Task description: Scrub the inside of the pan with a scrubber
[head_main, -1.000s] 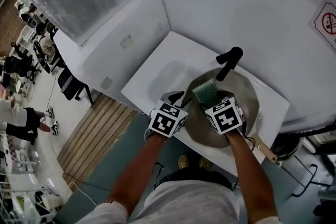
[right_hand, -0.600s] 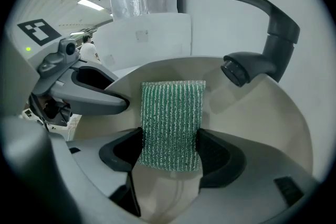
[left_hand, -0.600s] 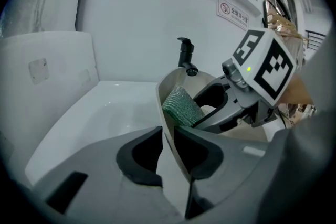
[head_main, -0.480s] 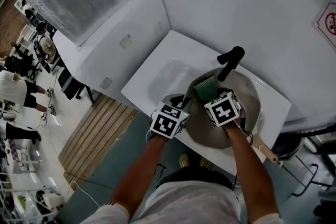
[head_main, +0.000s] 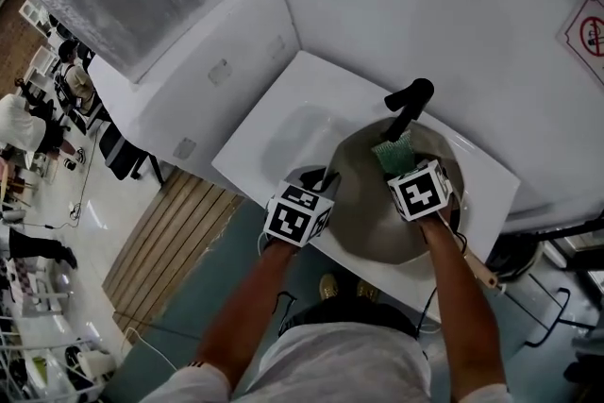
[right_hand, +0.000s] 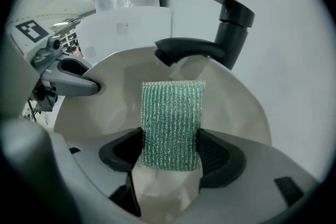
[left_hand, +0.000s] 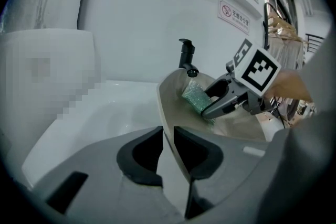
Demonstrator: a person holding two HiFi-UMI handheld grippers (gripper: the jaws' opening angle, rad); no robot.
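Observation:
A beige pan (head_main: 373,212) sits in the white sink (head_main: 283,132), its wooden handle (head_main: 478,270) pointing toward the person. My left gripper (head_main: 325,177) (left_hand: 168,138) is shut on the pan's near left rim (left_hand: 161,105), which runs between its pads. My right gripper (head_main: 400,163) (right_hand: 172,153) is shut on a green mesh scrubber (right_hand: 172,118) (head_main: 394,152). It holds the scrubber against the pan's inside, just below the black faucet (head_main: 408,105). In the left gripper view the scrubber (left_hand: 195,96) lies against the pan's far wall.
The black faucet (right_hand: 223,34) overhangs the pan's back edge, close above the scrubber. White walls surround the sink on the far and left sides. Wooden decking (head_main: 175,241) and floor lie below on the left, with people far off at the left edge.
The right gripper has carried the scrubber to the right and back across the pan toward the faucet. The left gripper's jaws have closed on the pan's rim.

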